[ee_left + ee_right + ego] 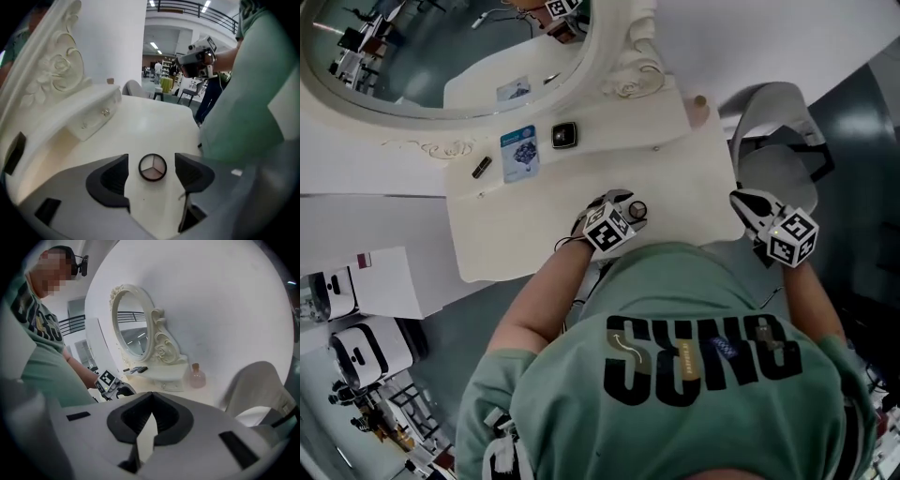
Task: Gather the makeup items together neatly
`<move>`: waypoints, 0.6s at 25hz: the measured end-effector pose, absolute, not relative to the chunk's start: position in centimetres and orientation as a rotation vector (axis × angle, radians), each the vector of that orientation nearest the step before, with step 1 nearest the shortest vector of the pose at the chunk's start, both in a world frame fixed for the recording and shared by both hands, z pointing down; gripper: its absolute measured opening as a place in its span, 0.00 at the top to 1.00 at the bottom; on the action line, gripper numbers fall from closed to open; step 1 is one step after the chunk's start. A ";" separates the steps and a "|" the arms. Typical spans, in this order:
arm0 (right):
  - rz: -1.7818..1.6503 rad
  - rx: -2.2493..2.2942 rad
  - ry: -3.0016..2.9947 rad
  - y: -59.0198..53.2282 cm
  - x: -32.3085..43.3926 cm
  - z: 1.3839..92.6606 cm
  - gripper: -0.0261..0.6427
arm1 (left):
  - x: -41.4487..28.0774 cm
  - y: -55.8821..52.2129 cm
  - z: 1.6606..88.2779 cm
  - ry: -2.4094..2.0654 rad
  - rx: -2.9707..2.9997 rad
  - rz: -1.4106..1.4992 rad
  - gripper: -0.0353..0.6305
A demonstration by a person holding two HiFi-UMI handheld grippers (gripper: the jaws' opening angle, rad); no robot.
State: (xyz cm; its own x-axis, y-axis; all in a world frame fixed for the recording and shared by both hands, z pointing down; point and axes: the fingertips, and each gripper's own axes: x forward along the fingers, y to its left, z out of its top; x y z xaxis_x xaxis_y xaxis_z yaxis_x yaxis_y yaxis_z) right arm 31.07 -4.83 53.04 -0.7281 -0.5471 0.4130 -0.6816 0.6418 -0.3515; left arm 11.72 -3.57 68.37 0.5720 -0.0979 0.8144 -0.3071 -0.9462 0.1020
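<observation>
Left tongs [152, 161] stand open around a round eyeshadow compact [153, 167] lying on the desk [534, 234], mid-frame. Right tongs [151, 401] are closed and empty. Likely next: grip the compact and carry it to the blue packet [520, 153], upper left.

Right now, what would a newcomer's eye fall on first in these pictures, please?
The ornate oval mirror at the back left of the vanity dominates. Next, a round compact lies on the vanity between the jaws of the open left claw, neither jaw touching it. The right claw hangs shut and empty beyond the vanity's right edge.
</observation>
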 end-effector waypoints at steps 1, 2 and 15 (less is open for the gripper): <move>0.733 1.015 -2.589 -4.5 32.1 53.3 0.97 | 12.1 -3.2 69.5 -0.316 2.538 1.357 0.49; 0.746 1.034 -2.583 -4.1 32.9 53.5 0.97 | 12.4 -3.0 70.4 -0.301 2.509 1.397 0.49; 0.761 1.173 -2.606 -2.7 37.3 53.0 0.97 | 13.5 -9.0 65.9 -0.463 2.540 1.342 0.59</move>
State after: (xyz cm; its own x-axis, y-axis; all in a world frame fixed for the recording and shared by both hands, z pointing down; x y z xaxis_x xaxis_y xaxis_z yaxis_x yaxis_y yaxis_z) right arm 37.34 -2.71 52.97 -0.6711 -0.6462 0.3635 -0.7402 0.5568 -0.3768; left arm 13.53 -8.97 65.85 0.5304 -0.1680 0.8309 -0.3803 -0.9232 0.0561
